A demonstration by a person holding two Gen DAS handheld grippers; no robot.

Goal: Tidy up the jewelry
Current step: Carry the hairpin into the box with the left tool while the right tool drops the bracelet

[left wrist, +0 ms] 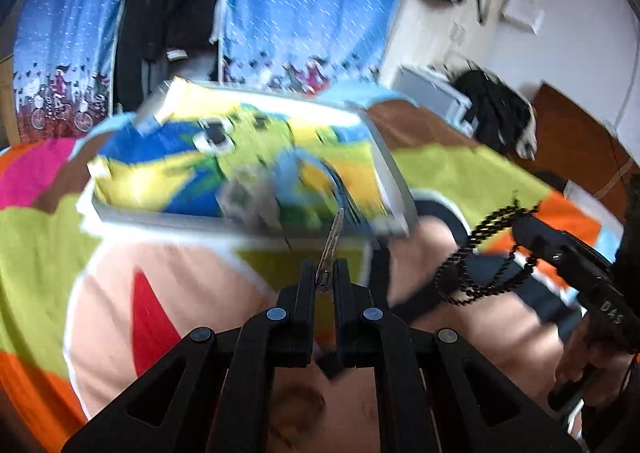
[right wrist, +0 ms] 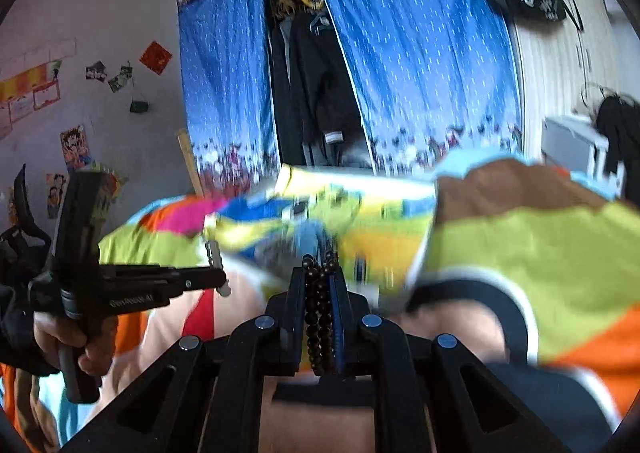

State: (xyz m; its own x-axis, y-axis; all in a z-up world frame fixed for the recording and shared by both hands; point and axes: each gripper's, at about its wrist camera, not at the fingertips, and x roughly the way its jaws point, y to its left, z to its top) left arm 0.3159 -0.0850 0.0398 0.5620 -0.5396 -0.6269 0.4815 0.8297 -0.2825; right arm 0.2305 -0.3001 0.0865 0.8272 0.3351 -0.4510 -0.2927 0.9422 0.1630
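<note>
A bedroom: blue curtains (right wrist: 420,65) hang at twelve o'clock, parted over dark clothes, and a bed under a bright patchwork cover (left wrist: 472,169) fills the lower half of both views. On the bed sits a shallow grey-rimmed tray (left wrist: 394,177), its colourful floor blurred by motion; small items inside cannot be made out.

The left tongs (left wrist: 325,273) are narrowed onto a slim silver piece (left wrist: 334,237), seemingly a chain or clip, which points toward the tray's near edge at twelve o'clock. The right tongs (right wrist: 320,265) are clamped on a dark bead strand (right wrist: 318,313).

To do the step well, I judge each piece should be carried over the rim and lowered before the tongs release, one hand at a time, so the loose loops do not tangle or snag the rim.

The left view alone shows the bead strand's (left wrist: 480,253) loop dangling free at three o'clock; the right view shows only beads pinched between the fingers. The right view alone shows a hand (right wrist: 76,337) gripping the left tool's handle at nine o'clock.
</note>
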